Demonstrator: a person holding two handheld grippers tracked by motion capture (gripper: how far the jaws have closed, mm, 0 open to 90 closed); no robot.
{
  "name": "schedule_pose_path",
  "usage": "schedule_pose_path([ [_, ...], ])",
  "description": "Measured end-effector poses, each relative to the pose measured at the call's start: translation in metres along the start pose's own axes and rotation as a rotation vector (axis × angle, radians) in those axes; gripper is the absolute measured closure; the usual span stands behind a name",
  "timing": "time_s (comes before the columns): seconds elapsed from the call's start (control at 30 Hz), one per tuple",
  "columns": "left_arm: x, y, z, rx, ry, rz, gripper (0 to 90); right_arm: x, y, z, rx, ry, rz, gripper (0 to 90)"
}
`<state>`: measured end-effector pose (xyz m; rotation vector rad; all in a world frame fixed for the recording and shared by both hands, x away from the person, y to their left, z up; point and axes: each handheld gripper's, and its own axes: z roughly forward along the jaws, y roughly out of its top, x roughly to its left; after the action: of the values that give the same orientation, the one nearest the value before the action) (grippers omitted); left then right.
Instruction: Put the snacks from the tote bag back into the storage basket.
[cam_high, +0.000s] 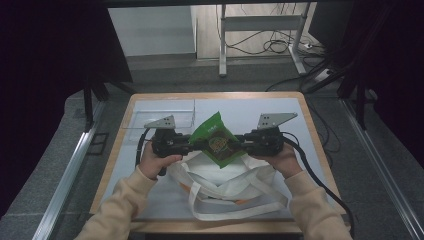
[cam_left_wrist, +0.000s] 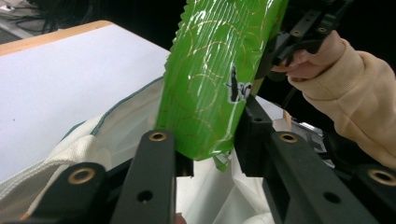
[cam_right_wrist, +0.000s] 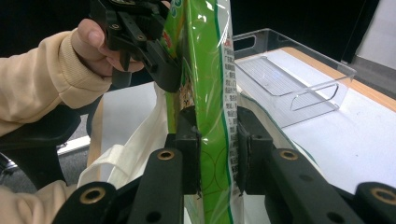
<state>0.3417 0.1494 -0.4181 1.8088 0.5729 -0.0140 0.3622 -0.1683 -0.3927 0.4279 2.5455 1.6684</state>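
Right gripper view shows the right gripper (cam_right_wrist: 218, 149) with its two black jaws pressed on a green snack bag (cam_right_wrist: 205, 70), one on each flat side. In the left gripper view the left gripper (cam_left_wrist: 205, 144) has the same bag between its jaws; they appear to pinch its lower edge. From the high view, the bag hangs in the air between both grippers, above the open mouth of a white cloth bag (cam_high: 235, 185). That cloth bag lies on the table (cam_high: 295, 112). A clear plastic tray (cam_high: 165, 111) stands at the far left of the table, well apart from the snack bag.
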Motion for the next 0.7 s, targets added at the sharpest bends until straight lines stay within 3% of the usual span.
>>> schedule_pose_path([
  [0.33, -0.001, 0.001, -0.003, -0.015, 0.001, -0.006, 75.4, 0.000, -0.002, 0.005, 0.047, -0.015, -0.015, 65.3],
  [0.7, 0.003, 0.003, -0.015, -0.055, 0.013, -0.025, 75.6, 0.000, -0.002, 0.002, 0.061, -0.033, -0.003, 50.3],
])
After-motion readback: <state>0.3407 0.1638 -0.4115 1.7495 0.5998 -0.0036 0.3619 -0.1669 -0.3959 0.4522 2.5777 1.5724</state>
